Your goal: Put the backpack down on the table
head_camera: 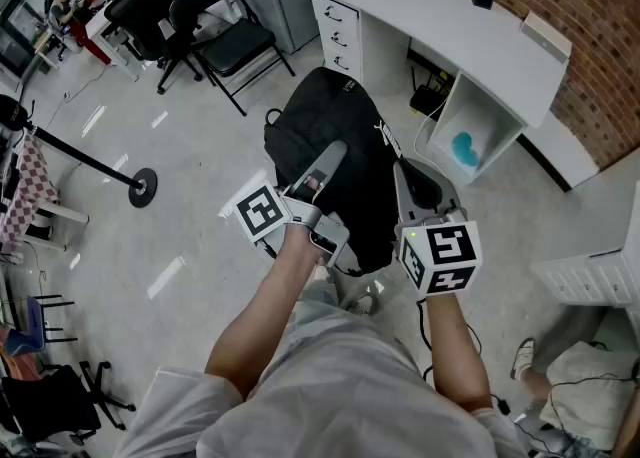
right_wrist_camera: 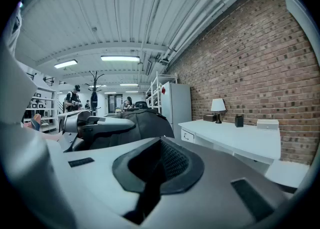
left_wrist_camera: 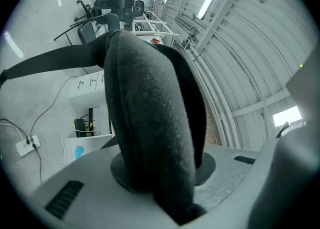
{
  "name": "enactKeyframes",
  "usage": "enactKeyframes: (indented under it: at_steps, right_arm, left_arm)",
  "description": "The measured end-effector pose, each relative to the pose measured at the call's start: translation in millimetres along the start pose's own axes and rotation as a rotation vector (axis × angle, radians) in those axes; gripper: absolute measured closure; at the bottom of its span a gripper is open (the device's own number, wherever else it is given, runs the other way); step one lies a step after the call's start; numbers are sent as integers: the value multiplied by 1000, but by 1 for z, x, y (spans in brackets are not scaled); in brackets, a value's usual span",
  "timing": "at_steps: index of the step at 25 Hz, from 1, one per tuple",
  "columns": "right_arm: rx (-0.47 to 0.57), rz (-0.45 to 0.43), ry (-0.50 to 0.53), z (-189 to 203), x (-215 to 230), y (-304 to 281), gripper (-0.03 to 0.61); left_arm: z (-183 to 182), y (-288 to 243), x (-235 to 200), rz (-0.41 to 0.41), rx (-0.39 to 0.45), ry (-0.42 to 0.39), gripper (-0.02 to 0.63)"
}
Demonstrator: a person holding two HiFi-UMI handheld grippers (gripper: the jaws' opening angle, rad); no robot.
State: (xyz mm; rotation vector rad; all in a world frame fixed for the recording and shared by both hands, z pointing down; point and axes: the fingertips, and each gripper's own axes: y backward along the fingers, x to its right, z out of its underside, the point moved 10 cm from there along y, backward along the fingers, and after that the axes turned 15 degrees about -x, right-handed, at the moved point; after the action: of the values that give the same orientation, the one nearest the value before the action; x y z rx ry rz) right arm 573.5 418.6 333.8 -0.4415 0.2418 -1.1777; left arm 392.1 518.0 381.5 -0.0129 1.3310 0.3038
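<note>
backpack [head_camera: 340, 146]: black, upright, hanging above the floor, near the table, not on it
table [head_camera: 470, 41]: white, with drawers, along brick wall

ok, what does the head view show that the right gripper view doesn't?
Head view only: the floor, the right gripper's marker cube, a blue thing in the cubby of the desk. Right gripper view only: the ceiling and its lights. Both: the backpack, not yet on the desk, the left gripper shut on its strap, the brick wall.
</note>
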Motion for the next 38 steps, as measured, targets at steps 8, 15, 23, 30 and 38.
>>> enactKeyframes:
  at_steps: [8,15,23,30,38]
  right_arm:
    - [-7,-9,2,4,9,-9,577]
    - [-16,-14,24,-2,7,-31,577]
    - [-42,-7,23,-21,4,-84,577]
    - [-63,25,19,-54,8,-147,577]
    - [-78,58,11,-99,3,-224,577]
  left_arm:
    - [-11,5,-15,-15,66,25,529]
    - [-29,7,-26,-8,83,30,529]
    - [-77,-5,-44,16,63,57,529]
    - [-146,-20,-70,18,42,80,529]
    - [-233,-33,-93,26,14,101,529]
